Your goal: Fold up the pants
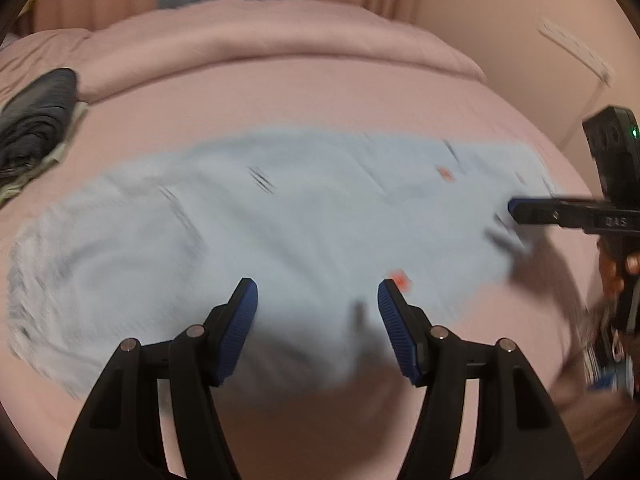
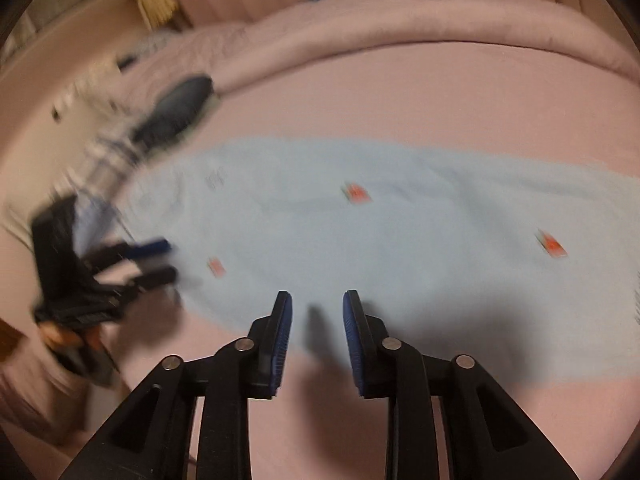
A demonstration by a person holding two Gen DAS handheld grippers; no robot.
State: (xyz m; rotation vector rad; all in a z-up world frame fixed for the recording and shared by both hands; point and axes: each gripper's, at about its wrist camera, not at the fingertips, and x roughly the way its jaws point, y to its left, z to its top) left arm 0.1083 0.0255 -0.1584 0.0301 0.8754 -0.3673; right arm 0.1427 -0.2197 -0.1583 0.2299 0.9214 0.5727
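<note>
So the light blue pants with little red patches [image 1: 280, 216] are lying flat across the pink bed [image 1: 320, 92]. My left gripper [image 1: 318, 296] hangs over the near edge, spread, nothing pinched. Right gripper [image 2: 316, 304] too, parted a bit narrower. Dark folded clothes [image 1: 36, 120] sit nearby.
</note>
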